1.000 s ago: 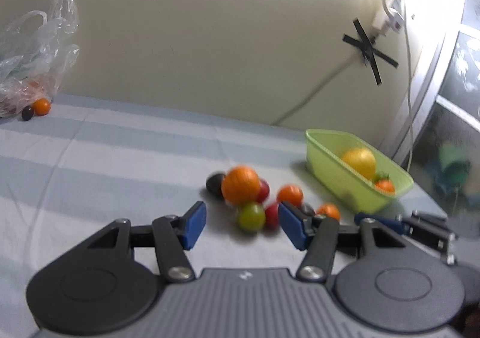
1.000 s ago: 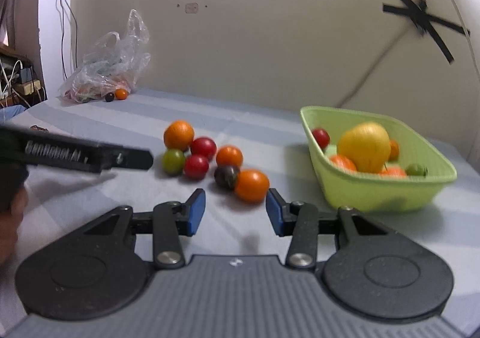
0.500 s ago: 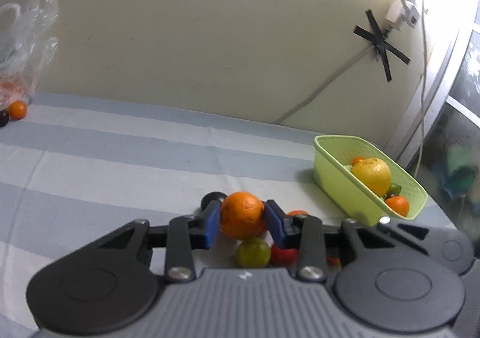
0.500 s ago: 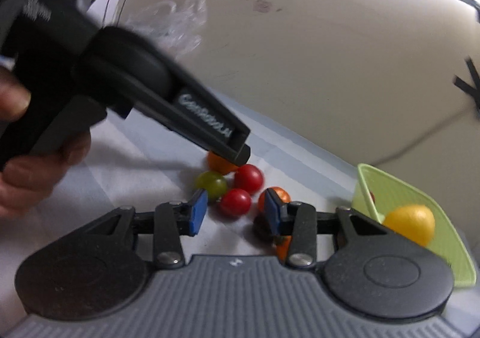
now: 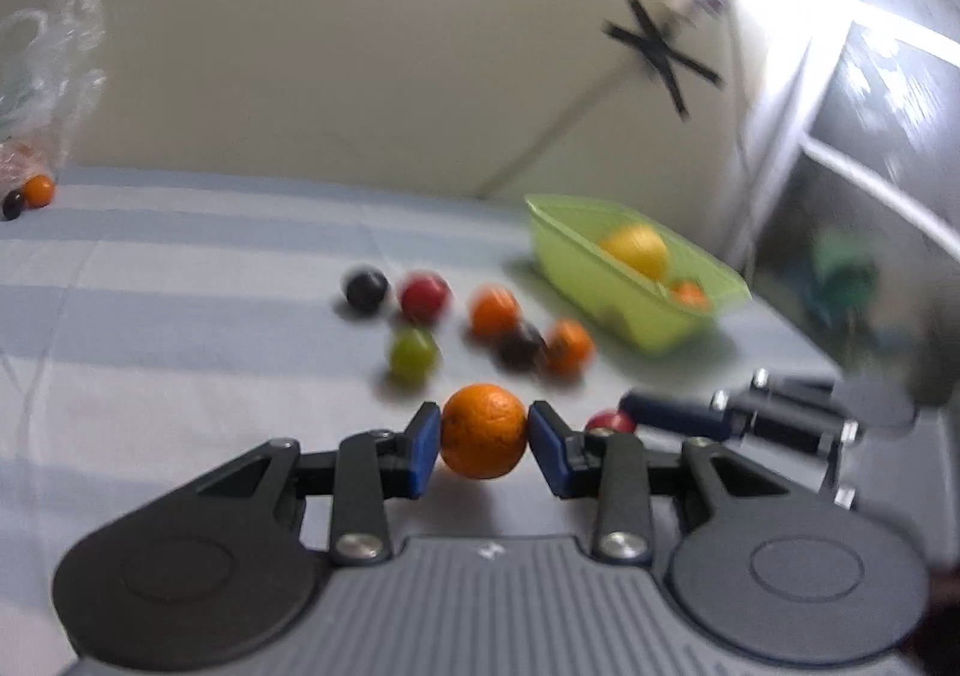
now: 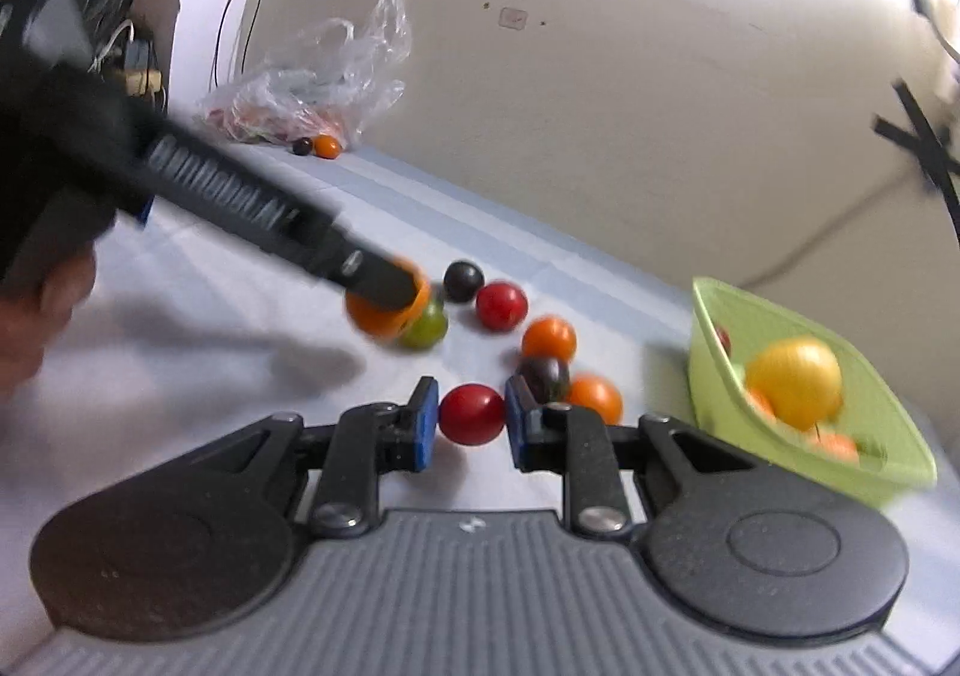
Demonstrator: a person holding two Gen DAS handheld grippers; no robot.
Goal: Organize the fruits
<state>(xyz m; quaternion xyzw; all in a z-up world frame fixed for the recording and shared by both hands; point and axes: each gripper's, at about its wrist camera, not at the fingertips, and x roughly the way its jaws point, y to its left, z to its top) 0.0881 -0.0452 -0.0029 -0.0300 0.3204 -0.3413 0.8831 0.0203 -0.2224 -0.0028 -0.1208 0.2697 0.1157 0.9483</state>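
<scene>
My left claw (image 5: 484, 432) grips the orange (image 5: 483, 430), my right claw (image 6: 465, 415) the red tomato (image 6: 471, 414); next, both go to the green basket (image 6: 900, 454) at right.

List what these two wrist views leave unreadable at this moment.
- Crumpled clear plastic bag: contents too small and veiled, both views.
- Lime-green plastic basket: bottom fruit hidden by its wall and the large yellow fruit.
- Left wrist view: motion blur smears the loose fruit.
- Round orange fruit: partly covered by the left gripper in the right view.
</scene>
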